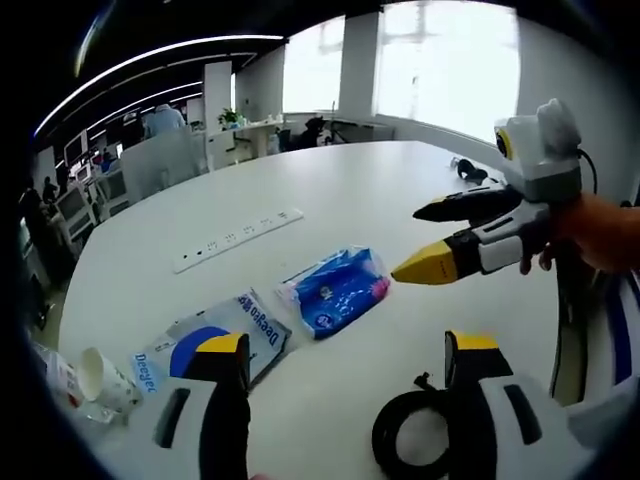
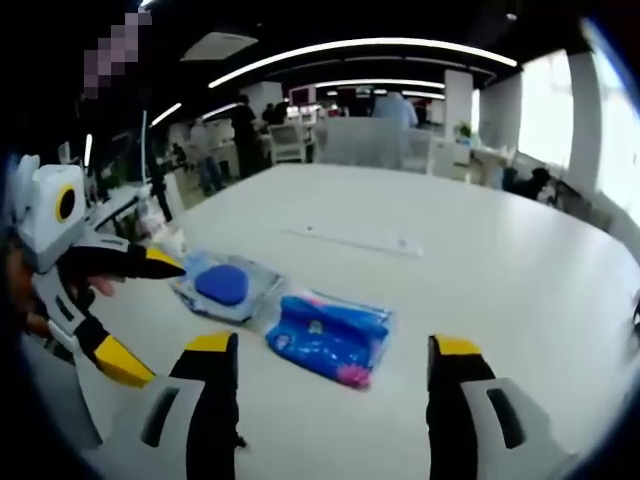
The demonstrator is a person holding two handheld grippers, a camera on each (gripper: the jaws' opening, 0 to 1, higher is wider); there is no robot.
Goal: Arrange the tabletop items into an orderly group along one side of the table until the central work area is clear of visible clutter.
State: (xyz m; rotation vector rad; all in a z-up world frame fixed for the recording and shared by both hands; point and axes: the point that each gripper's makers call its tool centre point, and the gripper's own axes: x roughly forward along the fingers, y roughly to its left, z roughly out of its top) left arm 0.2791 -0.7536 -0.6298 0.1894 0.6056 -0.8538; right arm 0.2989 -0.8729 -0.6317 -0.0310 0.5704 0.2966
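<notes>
A blue printed packet (image 1: 335,288) (image 2: 330,338) lies on the white table (image 1: 350,180) (image 2: 500,270). Beside it rests a clear packet with a blue disc (image 1: 215,335) (image 2: 225,285). My left gripper (image 1: 347,345) is open, just short of both packets, with its left jaw by the clear packet. It enters the right gripper view from the left (image 2: 150,320), open, beside the clear packet. My right gripper (image 2: 333,347) is open in front of the blue packet. In the left gripper view it comes in from the right (image 1: 410,242), open, a little above the table near the blue packet.
A white power strip (image 1: 237,238) (image 2: 350,240) lies beyond the packets. A paper cup (image 1: 100,375) lies at the table's near left edge. A black cable coil (image 1: 410,430) sits by my left gripper's right jaw. A small black item (image 1: 468,170) rests far right. Desks and people stand behind.
</notes>
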